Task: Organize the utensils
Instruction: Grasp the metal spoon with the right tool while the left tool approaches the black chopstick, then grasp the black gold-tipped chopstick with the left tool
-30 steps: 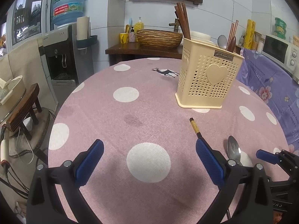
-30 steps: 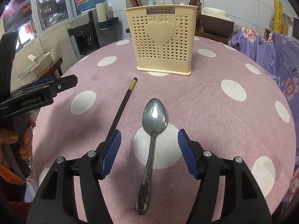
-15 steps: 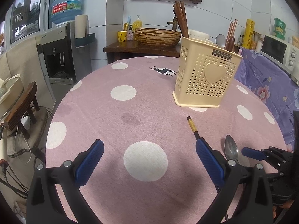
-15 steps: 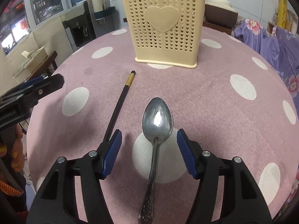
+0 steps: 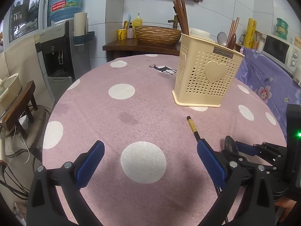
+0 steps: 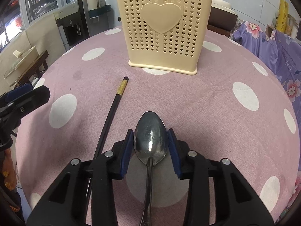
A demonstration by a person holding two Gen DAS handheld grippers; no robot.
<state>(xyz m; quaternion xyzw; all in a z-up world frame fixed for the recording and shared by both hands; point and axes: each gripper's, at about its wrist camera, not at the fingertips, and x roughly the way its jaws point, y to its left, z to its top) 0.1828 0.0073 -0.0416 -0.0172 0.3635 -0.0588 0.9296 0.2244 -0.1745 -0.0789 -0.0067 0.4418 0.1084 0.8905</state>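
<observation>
A metal spoon (image 6: 150, 141) lies on the pink dotted tablecloth (image 6: 207, 101), bowl pointing at the cream perforated utensil holder (image 6: 161, 33). My right gripper (image 6: 150, 148) is shut on the spoon's bowl, blue pads against both sides. A black chopstick with a gold band (image 6: 114, 103) lies just left of it. In the left wrist view my left gripper (image 5: 150, 165) is open and empty over a white dot; the chopstick (image 5: 191, 126), the spoon (image 5: 229, 145) and the holder (image 5: 205, 81) show to its right.
The holder contains wooden chopsticks (image 5: 181, 15) and spoons (image 5: 223, 37). A water dispenser (image 5: 62, 52) and a wooden stool (image 5: 18, 111) stand left of the table. A purple floral cloth (image 5: 267, 81) covers the counter at right.
My right gripper moved forward and down along the spoon and closed on its bowl. My left gripper stayed open and drifted slightly.
</observation>
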